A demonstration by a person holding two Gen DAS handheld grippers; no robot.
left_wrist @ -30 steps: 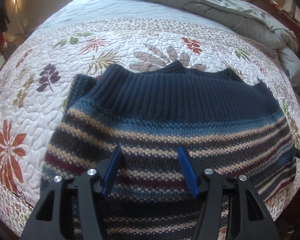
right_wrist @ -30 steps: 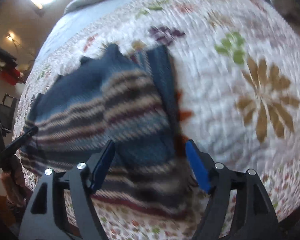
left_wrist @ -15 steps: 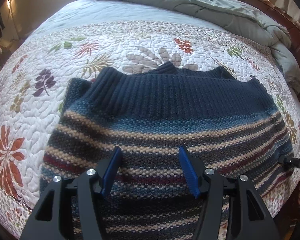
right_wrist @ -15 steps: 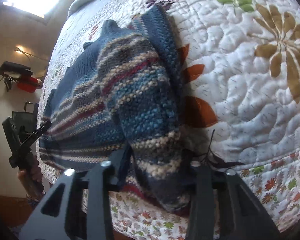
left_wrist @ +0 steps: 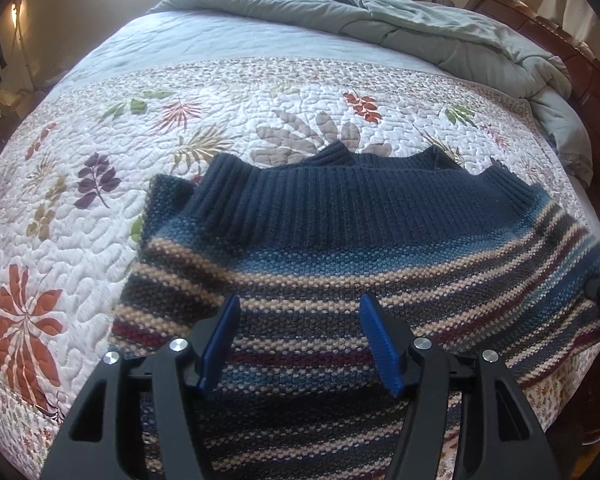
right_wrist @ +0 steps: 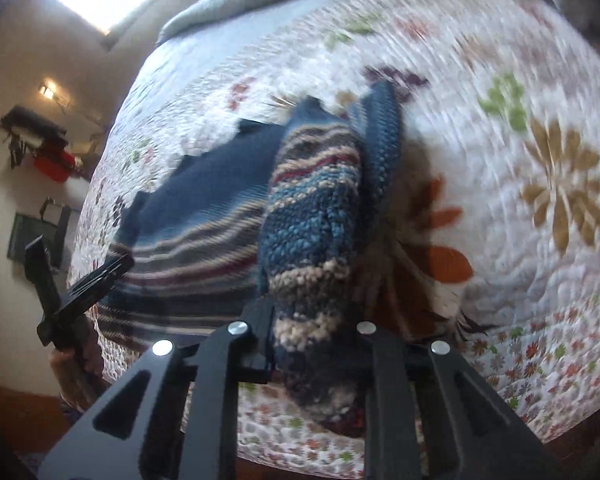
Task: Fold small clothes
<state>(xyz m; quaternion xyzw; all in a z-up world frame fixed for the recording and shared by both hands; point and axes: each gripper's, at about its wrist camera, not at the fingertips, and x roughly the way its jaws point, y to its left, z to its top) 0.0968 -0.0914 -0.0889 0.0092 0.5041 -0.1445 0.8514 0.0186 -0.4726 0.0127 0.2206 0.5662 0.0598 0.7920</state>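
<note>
The striped knit sweater (left_wrist: 352,264) is lying spread on the quilted bed (left_wrist: 80,240). Its corner is being gripped by the right gripper (right_wrist: 312,340); the left gripper (left_wrist: 300,344) is being held released above its middle.

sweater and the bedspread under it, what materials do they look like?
Sweater: chunky knit yarn, wool or acrylic by look; visible stitch bumps, ribbed navy band, matte stripes. Bedspread: quilted woven cloth, likely cotton; puffy stitched swirls, printed leaves, matte. The right hand-held gripper bunches a sweater fold, so it's soft and thick.
</note>
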